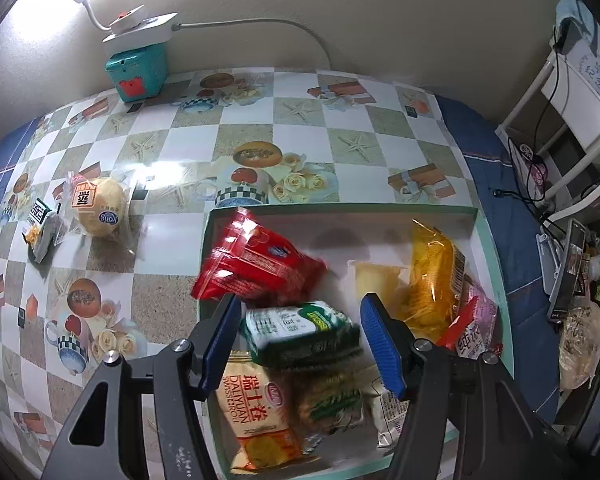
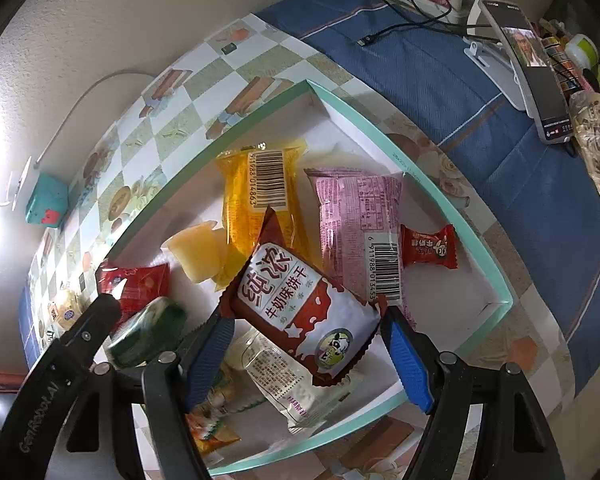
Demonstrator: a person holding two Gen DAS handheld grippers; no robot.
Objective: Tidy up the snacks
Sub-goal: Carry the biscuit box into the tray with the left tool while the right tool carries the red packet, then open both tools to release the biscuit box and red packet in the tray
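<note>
While both tools hang over the box, the left gripper gapes around 1 green packet without pinching, and the right gripper spreads beside 1 milk-biscuit pack. Outside the box, 2 snacks: bun, small packet.

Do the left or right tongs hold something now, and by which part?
Left tongs: nothing, open above the green packet. Right tongs: milk biscuit packet, between them; grip unclear.

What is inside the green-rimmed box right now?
The box holds a yellow packet, a pink packet, a small red candy, a red packet and a green packet. The milk biscuit packet covers whatever lies beneath it.
</note>
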